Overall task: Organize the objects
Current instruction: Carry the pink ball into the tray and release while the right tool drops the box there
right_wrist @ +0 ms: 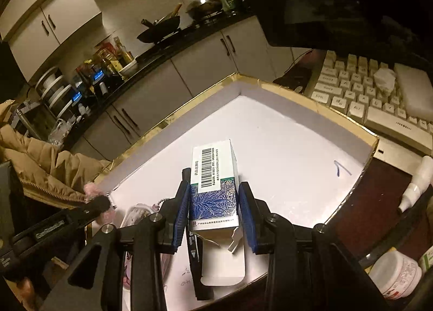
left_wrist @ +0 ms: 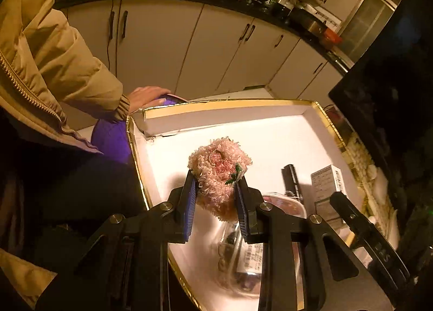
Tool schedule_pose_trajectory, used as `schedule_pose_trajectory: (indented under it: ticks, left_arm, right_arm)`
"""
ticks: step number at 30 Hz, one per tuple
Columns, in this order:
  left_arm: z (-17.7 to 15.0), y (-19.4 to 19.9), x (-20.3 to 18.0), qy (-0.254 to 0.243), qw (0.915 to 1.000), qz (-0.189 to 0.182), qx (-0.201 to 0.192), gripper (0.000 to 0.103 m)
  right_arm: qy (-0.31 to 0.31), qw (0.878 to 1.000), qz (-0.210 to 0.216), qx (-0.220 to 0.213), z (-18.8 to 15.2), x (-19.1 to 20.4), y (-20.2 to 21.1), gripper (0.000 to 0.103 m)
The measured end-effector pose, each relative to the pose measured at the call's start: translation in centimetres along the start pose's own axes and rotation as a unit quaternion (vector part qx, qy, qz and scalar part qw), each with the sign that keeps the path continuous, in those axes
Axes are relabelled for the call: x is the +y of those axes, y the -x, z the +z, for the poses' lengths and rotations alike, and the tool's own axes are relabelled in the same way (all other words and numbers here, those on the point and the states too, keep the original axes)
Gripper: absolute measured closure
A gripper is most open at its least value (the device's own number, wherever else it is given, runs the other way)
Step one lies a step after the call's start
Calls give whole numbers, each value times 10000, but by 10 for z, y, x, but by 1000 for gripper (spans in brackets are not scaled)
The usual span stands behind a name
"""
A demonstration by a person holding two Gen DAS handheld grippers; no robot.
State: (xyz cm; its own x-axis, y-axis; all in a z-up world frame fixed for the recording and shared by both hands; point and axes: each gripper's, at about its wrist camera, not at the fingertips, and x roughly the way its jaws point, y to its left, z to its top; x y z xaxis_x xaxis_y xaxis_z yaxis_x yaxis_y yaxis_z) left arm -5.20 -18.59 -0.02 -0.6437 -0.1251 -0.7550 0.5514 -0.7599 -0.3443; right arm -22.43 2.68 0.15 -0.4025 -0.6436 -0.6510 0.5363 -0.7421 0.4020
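We're over the white gold-rimmed tray (right_wrist: 311, 110) with something in each hand. Our left gripper (left_wrist: 216, 183) has its blue pads pressed into a fuzzy pink plush toy (left_wrist: 219, 167), jaws fairly narrow, the curly pile bulging out around them; the toy hangs above the tray floor, near the left wall. It looks light and soft, so it should squash rather than slip, and we judge a hold across its thick middle, as now, safest, away from the small red and green trim on top. Our right gripper (right_wrist: 213, 202) holds a blue-and-white carton (right_wrist: 213, 175) with a barcode label, the jaws about halfway apart and the pads against both long sides at its lower half. The carton sits tilted above the tray's centre, its bottom flap (right_wrist: 235, 240) hanging open. We reckon it's light but thin-walled, so a hard squeeze could crush it, and anything inside might drop through that open end. Beneath lie a black stick-like item (right_wrist: 196, 262) and a clear package (left_wrist: 238, 254), blurred.
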Motion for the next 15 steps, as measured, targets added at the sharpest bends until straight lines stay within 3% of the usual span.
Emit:
schedule_pose_trajectory:
  ticks: [7, 12, 15]
  left_arm:
    - [-7, -8, -4, -187, 9996, 209, 85, 75]
    - [-12, -6, -10, -324, 9993, 87, 175, 66]
    - [-12, -2, -7, -232, 9992, -230, 216, 57]
  right_arm:
    - [147, 9998, -96, -14, -4, 3, -1, 65]
    - [164, 9997, -153, -99, -7, 3, -1, 64]
    - [162, 9998, -131, -69, -7, 3, -1, 63]
